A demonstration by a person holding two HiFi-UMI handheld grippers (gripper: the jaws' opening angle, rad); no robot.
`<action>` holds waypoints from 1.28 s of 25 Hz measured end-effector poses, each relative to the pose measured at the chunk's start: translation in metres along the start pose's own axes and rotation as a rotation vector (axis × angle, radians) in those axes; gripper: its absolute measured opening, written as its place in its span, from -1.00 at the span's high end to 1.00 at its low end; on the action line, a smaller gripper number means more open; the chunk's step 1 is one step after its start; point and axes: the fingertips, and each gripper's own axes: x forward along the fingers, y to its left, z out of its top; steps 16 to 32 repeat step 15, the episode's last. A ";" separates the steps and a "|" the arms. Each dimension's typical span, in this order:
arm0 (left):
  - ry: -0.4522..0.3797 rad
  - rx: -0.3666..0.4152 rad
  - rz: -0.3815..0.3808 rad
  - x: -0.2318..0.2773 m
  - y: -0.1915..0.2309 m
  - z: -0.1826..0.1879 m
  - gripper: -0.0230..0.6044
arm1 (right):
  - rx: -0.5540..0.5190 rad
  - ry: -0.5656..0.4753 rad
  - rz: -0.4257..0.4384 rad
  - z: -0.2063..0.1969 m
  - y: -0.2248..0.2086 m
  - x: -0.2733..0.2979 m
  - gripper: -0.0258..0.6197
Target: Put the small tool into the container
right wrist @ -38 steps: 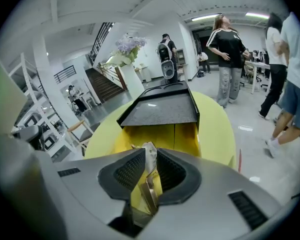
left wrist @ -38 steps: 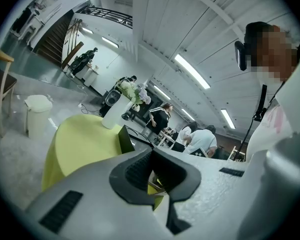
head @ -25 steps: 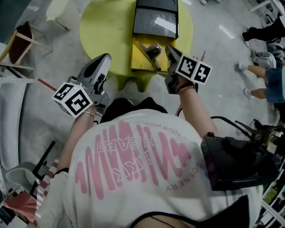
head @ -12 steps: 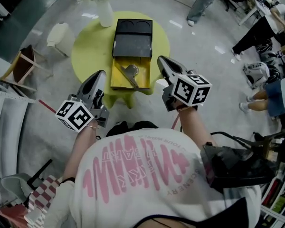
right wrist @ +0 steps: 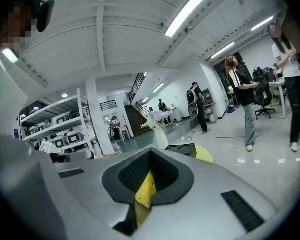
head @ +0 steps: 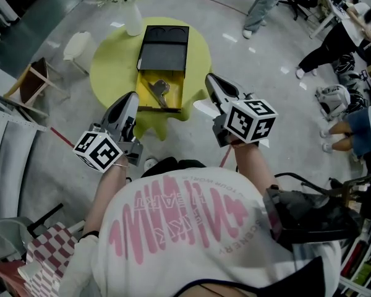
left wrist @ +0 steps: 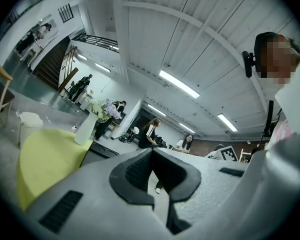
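Note:
A yellow container [head: 175, 85] with a black hinged lid [head: 164, 48] lies open on the round yellow-green table [head: 111, 67]. A small grey metal tool [head: 159, 90] lies inside its yellow tray. My left gripper [head: 129, 98] hangs shut and empty in front of the table's near left edge. My right gripper [head: 211, 80] is also shut and empty, just right of the container and apart from it. In the left gripper view the jaws [left wrist: 151, 153] meet, with the table [left wrist: 45, 159] beyond. The right gripper view shows shut jaws [right wrist: 150, 156] with the container [right wrist: 186, 149] beyond.
A white vase of flowers [head: 133, 17] stands at the table's far edge. A white stool [head: 79, 45] and a wooden chair [head: 28, 82] stand left of the table, with shelving further left. Several people stand and sit at the right [head: 334, 48].
The table and container now sit farther off and more to the left in the head view. The right gripper, earlier at the container's edge, is now apart from it. Both stay shut.

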 end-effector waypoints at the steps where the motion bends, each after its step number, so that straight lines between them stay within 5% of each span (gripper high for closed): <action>1: -0.001 0.006 0.001 0.008 -0.014 -0.001 0.90 | 0.000 -0.005 0.001 0.008 -0.010 -0.012 0.90; 4: -0.018 0.040 0.038 0.022 -0.040 0.002 0.90 | 0.007 -0.019 0.048 0.025 -0.027 -0.024 0.90; 7: -0.001 -0.008 0.069 0.013 -0.022 -0.015 0.90 | 0.019 0.040 0.045 0.002 -0.028 -0.014 0.90; 15: -0.032 -0.022 0.014 -0.074 0.189 0.016 0.90 | -0.040 0.033 0.005 -0.088 0.081 0.161 0.90; 32: -0.032 -0.022 0.014 -0.074 0.189 0.016 0.90 | -0.040 0.033 0.005 -0.088 0.081 0.161 0.90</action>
